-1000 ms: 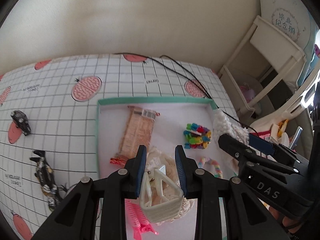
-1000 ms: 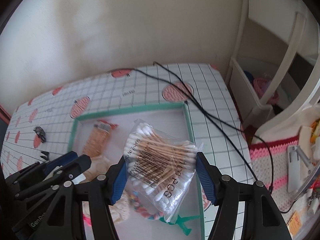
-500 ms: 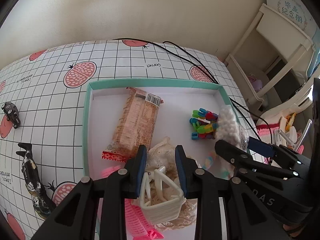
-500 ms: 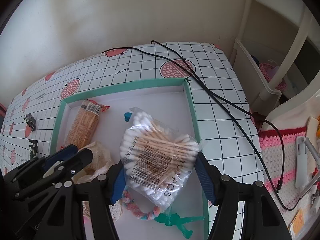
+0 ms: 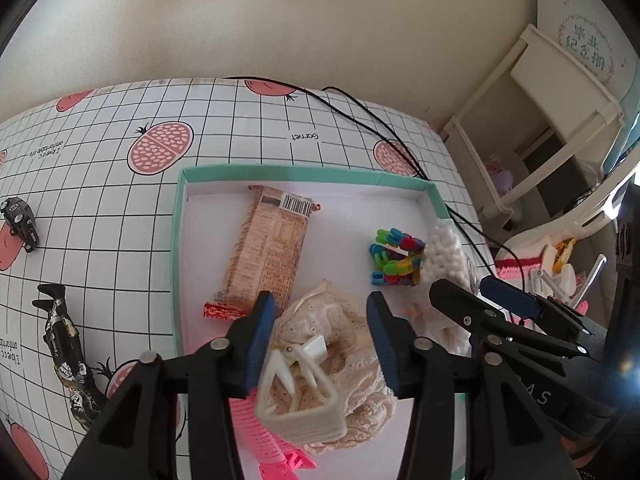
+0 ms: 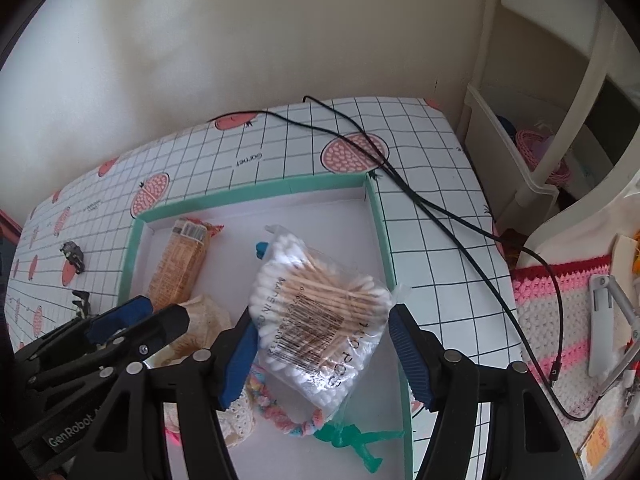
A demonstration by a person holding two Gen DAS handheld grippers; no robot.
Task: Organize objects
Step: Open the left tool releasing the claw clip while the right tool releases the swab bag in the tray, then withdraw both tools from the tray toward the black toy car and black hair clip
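Note:
A teal-rimmed tray (image 5: 304,170) (image 6: 248,194) holds a snack packet (image 5: 268,256), coloured clips (image 5: 396,256), a cream lace cloth (image 5: 340,328) and a pink hair clip (image 5: 272,440). My left gripper (image 5: 320,332) is open over the lace. A white claw clip (image 5: 300,396) lies between its fingers, touching neither pad. My right gripper (image 6: 320,356) is shut on a bag of cotton swabs (image 6: 320,312) low over the tray's right half. A braided bracelet (image 6: 276,408) and a green toy soldier (image 6: 356,440) lie under it.
A toy car (image 5: 20,220) and a black figure (image 5: 64,344) lie on the checked tablecloth left of the tray. A black cable (image 6: 440,216) runs off the table's right edge. A white shelf (image 5: 540,120) and a knitted mat (image 6: 560,312) stand to the right.
The left gripper's fingers have spread apart and let go of the white claw clip, which now rests on the lace. Both grippers have moved forward and lower over the tray.

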